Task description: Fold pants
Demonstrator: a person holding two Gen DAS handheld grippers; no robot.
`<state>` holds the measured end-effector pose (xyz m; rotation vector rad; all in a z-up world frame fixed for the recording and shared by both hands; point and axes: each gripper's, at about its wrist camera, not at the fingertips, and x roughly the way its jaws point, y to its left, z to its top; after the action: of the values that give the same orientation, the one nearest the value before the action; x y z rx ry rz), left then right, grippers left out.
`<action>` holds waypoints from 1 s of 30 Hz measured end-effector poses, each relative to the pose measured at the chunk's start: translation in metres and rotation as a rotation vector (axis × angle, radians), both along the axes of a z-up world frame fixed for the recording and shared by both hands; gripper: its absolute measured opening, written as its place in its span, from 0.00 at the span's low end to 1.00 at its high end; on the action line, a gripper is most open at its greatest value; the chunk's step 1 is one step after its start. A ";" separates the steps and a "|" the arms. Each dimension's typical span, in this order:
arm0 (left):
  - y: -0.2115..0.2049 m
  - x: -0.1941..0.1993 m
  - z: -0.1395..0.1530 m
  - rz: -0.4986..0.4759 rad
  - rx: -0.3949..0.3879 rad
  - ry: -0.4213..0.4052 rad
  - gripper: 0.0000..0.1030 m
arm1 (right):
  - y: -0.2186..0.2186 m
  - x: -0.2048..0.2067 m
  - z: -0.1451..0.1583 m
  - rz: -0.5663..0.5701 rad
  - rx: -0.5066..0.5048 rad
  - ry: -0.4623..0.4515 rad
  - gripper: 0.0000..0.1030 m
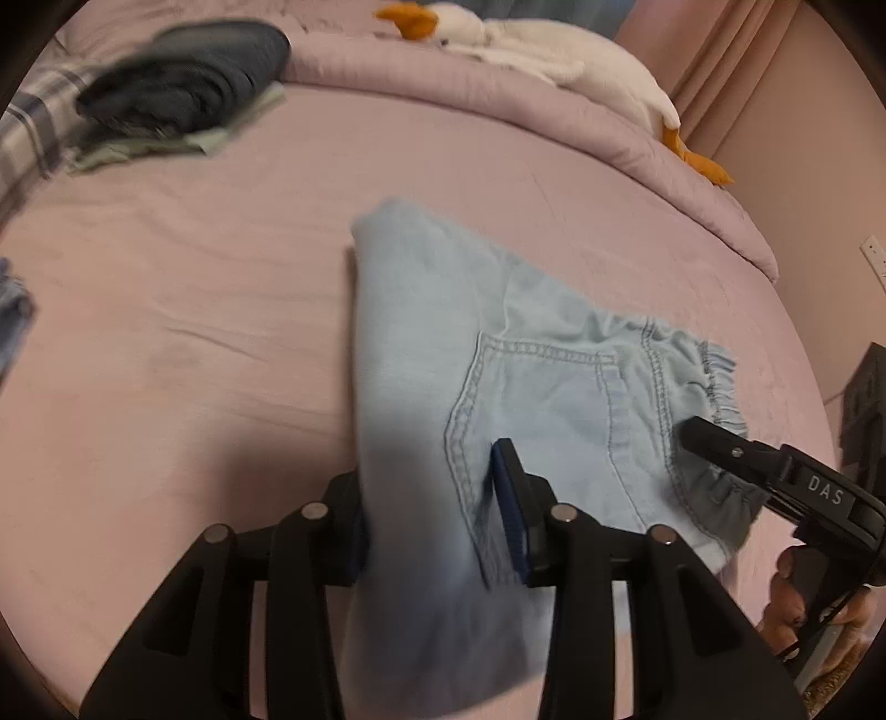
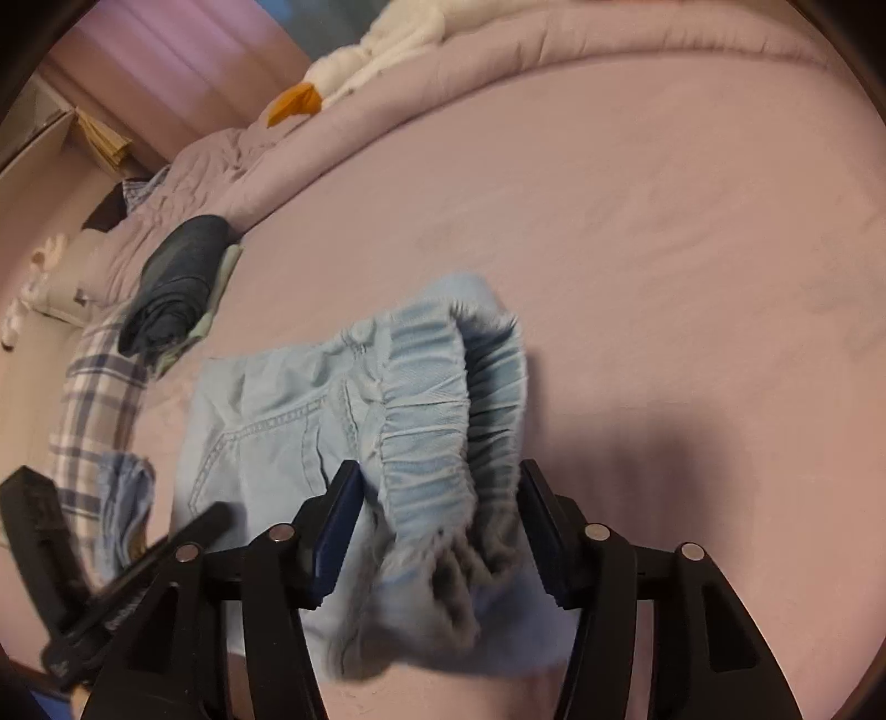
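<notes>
Light-blue denim pants [image 1: 498, 354] sit between both tools' parted fingers; only the left view shows the person's hand [image 1: 797, 603].

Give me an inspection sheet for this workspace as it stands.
Surface: bed sheet, pink, lightly creased.
Job's things: pants, light blue, partly folded, pocket up, elastic waistband bunched.
Clutter: pile of dark clothes near the far edge; plaid cloth; another blue garment; plush goose on the quilt.
Grippers: left gripper wide apart, pants fabric between its fingers; right gripper wide apart around the waistband.
Cables: a thin dark one by the hand, blurred.
Surroundings: pink curtain, wall outlet.
</notes>
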<state>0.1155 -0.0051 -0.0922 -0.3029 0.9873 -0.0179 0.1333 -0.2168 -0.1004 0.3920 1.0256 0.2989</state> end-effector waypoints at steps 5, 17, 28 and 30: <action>0.006 -0.033 0.043 0.035 0.003 -0.120 0.72 | -0.009 -0.033 0.048 -0.016 -0.074 -0.147 0.62; -0.002 -0.110 0.101 0.083 0.075 -0.286 0.99 | -0.017 -0.105 0.091 -0.090 -0.124 -0.377 0.83; -0.012 -0.132 0.076 0.101 0.109 -0.194 0.99 | -0.005 -0.117 0.079 -0.047 -0.178 -0.353 0.83; -0.012 -0.135 0.076 0.109 0.120 -0.188 0.99 | -0.003 -0.119 0.079 -0.042 -0.176 -0.357 0.83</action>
<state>-0.0195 -0.0175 -0.0159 -0.2396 0.7804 0.1104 0.0141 -0.2200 -0.0214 0.1910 0.6857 0.2284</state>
